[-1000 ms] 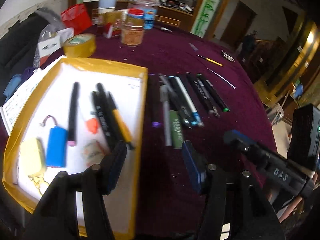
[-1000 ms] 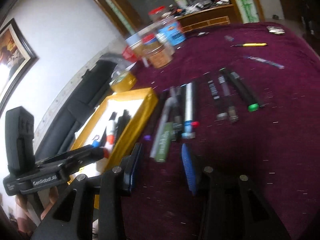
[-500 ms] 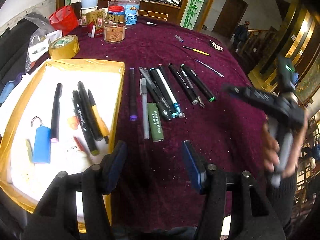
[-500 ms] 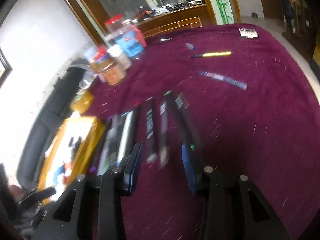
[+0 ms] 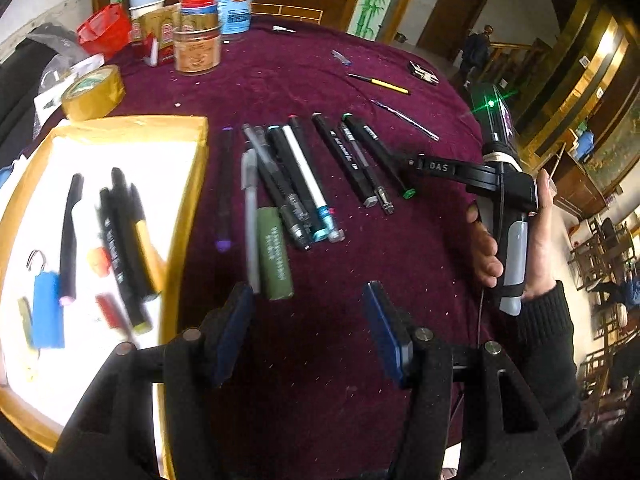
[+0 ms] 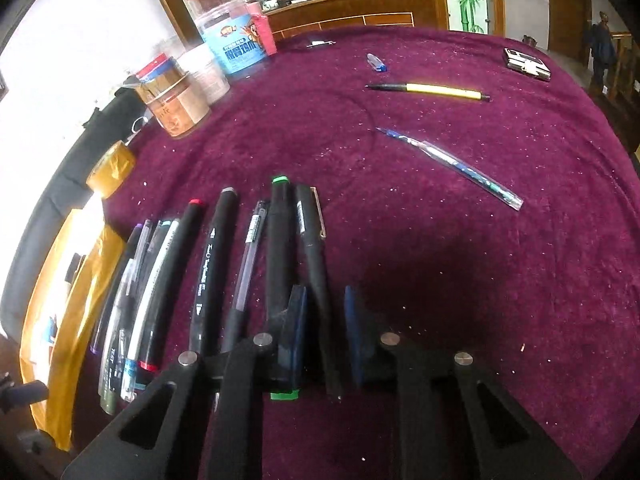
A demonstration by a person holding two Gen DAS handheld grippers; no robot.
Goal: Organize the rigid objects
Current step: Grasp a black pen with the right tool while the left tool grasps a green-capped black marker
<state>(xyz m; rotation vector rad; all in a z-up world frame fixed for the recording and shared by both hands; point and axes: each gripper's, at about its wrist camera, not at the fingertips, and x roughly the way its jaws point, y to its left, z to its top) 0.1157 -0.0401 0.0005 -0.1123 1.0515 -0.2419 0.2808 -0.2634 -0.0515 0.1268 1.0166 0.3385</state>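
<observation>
Here, your right claw is closing around the black pen on the desk; your left claw hangs spread, empty.

Fuzzy maroon velvet tablecloth, matt black plastic pens, glossy gold tray, clear plastic jar

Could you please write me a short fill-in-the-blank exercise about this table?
The pen farthest away has a ___ barrel.
The marker beside the clip pen has ___ caps.
The blue case lies inside the ___.
The left tool holds ___.
Missing: yellow; green; tray; nothing.
</observation>
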